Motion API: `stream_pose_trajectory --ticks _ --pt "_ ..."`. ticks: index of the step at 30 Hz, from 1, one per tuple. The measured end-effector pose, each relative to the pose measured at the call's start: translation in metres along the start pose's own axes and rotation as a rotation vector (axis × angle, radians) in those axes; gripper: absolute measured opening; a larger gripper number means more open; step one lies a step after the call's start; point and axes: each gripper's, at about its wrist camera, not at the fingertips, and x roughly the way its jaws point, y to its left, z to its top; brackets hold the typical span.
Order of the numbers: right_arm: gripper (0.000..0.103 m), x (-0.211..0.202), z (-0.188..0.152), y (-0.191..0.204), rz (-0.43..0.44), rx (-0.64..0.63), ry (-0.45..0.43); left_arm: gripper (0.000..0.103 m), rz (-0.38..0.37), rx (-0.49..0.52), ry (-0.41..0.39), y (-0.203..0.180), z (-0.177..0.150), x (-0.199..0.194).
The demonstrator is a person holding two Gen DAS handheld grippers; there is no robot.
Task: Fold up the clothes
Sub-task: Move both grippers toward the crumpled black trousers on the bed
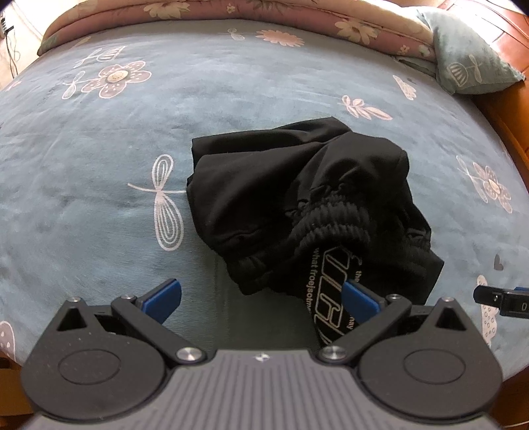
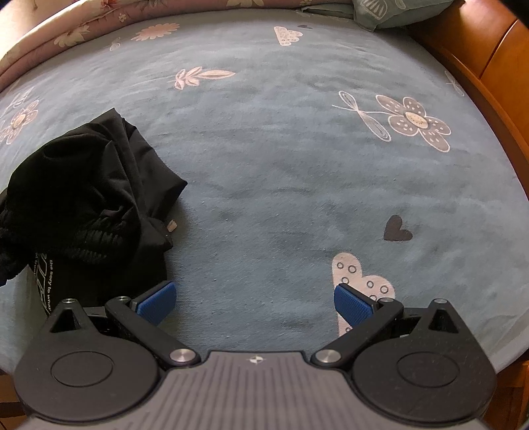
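A: Left wrist view: left gripper (image 1: 261, 299) has its blue fingers (image 1: 358, 299) spread wide, empty, above the near edge of a crumpled black fabric garment with white lettering (image 1: 297, 205) on the blue flowered bed (image 1: 99, 198).

B: Risk?

A: Pinching several bunched layers together.

B: Right wrist view?

A: Right gripper (image 2: 254, 302) is wide, empty, over bare sheet; the garment lies left, so a reach might drag it.

Bedroom in a home. A bed (image 1: 99, 139) fills both views, covered by a blue-grey sheet printed with pale flowers, dragonflies and hearts. A pink floral quilt (image 1: 297, 16) lies bunched along its far edge. A blue-green pillow (image 1: 469, 59) in matching print sits at the far right corner. An orange-brown wooden bed frame (image 2: 489, 66) runs along the right side. A crumpled black garment (image 1: 297, 198) lies on the sheet.
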Motion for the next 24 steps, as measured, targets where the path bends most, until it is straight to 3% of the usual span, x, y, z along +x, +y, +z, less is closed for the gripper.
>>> stream_pose_trajectory --ticks 24 --pt "0.103 -0.013 -0.009 0.074 -0.063 0.041 0.005 0.102 -0.058 0.080 0.019 0.055 0.002 0.011"
